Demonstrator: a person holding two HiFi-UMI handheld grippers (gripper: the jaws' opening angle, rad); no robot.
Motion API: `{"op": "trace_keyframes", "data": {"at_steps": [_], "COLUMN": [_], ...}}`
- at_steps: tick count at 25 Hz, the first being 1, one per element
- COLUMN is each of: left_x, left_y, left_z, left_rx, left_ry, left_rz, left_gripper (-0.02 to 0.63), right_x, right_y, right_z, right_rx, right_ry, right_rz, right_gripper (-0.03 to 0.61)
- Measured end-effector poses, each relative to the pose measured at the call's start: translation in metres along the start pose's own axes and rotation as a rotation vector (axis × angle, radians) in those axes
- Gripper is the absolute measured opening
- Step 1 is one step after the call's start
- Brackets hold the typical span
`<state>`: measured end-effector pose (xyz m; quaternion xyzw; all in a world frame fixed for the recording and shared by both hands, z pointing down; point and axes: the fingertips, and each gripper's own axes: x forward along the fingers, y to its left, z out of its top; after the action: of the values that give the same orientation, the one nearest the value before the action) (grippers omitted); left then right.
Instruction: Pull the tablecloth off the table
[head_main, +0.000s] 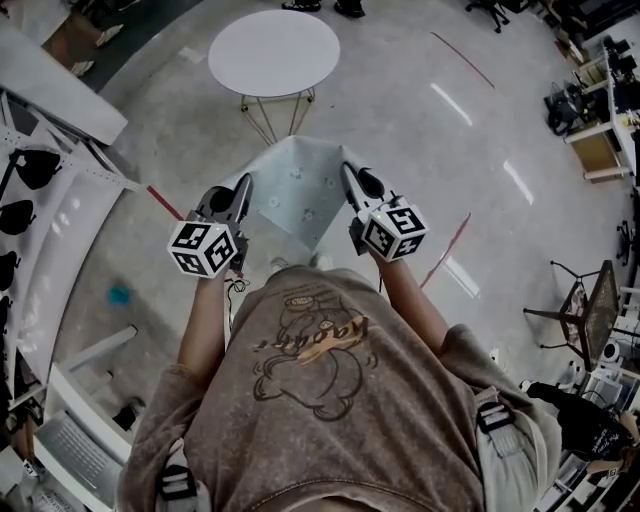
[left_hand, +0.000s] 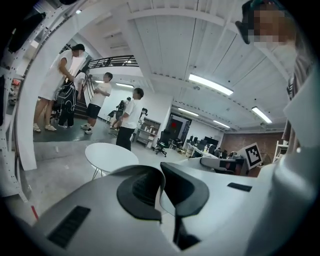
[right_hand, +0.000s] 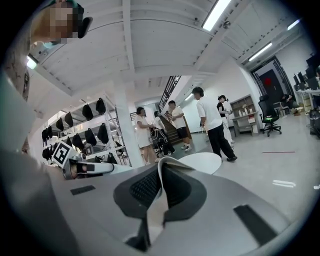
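Counter: the round white counter (head_main: 273, 52) stands bare on the floor ahead of you, well apart from both grippers.
Tablecloth: the pale tablecloth (head_main: 297, 195) is off the counter and hangs stretched in the air between your two grippers. Your shirt cuts off its lower edge in the head view.
Left gripper: the left gripper (head_main: 247, 182) is pinched shut on one top corner. Only a thin sliver of cloth shows between the pads in its own view.
Right gripper: the right gripper (head_main: 346, 172) is clamped on the other corner, with a folded strip poking out of the pads.
Hard to see: the cloth's faint pattern, can't make it out.
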<state>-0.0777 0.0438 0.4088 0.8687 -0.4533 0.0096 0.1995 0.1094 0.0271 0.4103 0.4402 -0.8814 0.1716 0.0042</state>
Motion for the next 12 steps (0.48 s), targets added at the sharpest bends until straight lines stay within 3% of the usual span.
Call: {"op": "trace_keyframes", "data": {"at_steps": [12], "left_x": [-0.0086], "left_y": [0.0037], "left_z": [-0.0070], "left_rx": [-0.042], "left_ry": [0.009], "left_rz": [0.033], "left_gripper": [0.020], "right_x": [0.0024], "right_y": [0.0035], "right_z": [-0.0098], "right_rx": [0.003], "right_ry": [0.035], "right_rz": [0.034], "right_gripper": [0.009]}}
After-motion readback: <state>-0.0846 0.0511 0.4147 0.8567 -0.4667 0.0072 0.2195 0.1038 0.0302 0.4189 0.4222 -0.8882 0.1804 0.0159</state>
